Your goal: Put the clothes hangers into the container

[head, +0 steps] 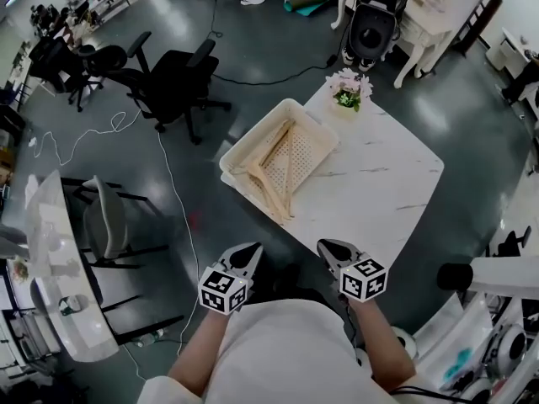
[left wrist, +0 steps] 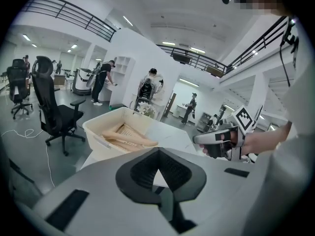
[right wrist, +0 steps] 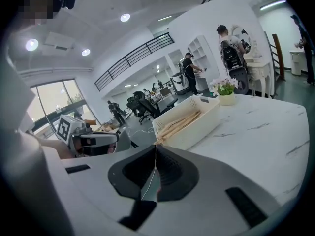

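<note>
1. Container [head: 255, 131]: a cream perforated basket stands on the upper left part of the white marble table [head: 379, 183], with one corner over the table edge. It sits at the centre of the head view.
2. Clothes hangers [head: 278, 171]: several wooden hangers lie inside the container, stacked loosely. Their ends rest toward its lower rim in the frame. No hanger lies on the bare table surface.
3. Left gripper [head: 248, 249]: it is at the lower centre of the head view, just left of the table's near corner and well apart from the container. In the left gripper view its jaw tips meet at the centre of the frame. Only a small gap shows behind the tips, and nothing is held.
4. Right gripper [head: 330, 247]: it is at the lower centre, right of the left gripper, over the table's near corner. In the right gripper view its jaws are closed to a thin line and empty.
5. Flower pot [head: 348, 91]: it stands at the table's far corner, just beyond the container.
6. Office chair [head: 177, 82]: a black chair stands on the floor at the upper left, well apart from the table.
</note>
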A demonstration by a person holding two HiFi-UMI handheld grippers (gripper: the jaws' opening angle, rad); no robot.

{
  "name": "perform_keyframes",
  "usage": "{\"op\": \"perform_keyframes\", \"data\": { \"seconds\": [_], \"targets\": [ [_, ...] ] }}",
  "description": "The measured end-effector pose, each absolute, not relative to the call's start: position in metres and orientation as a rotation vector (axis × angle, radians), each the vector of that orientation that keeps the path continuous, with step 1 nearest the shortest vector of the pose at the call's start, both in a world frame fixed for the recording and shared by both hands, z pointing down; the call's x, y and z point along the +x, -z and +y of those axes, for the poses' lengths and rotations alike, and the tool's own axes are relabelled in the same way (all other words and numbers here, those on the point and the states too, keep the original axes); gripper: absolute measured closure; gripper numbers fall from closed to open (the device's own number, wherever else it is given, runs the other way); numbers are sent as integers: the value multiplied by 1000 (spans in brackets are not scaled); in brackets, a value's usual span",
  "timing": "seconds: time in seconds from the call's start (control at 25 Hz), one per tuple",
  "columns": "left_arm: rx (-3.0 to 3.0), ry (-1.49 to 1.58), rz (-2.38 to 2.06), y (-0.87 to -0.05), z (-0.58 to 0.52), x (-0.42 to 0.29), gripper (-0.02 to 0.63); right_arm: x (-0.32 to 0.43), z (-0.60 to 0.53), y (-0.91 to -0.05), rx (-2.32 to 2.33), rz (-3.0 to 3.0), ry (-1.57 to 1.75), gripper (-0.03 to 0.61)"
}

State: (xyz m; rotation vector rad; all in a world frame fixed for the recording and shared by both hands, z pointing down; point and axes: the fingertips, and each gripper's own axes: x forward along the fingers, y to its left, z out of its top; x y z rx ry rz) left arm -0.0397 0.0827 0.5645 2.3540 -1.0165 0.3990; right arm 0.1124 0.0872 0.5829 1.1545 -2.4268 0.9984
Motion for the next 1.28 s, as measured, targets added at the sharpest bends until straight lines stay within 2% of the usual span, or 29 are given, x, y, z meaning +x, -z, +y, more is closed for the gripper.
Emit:
{"op": "perform_keyframes", "data": {
  "seconds": [1.28],
  "targets": [
    [2478, -321, -1005, -512, 86, -96, 606, 51, 90, -535, 1248, -2493, -1012, 560]
  ]
}}
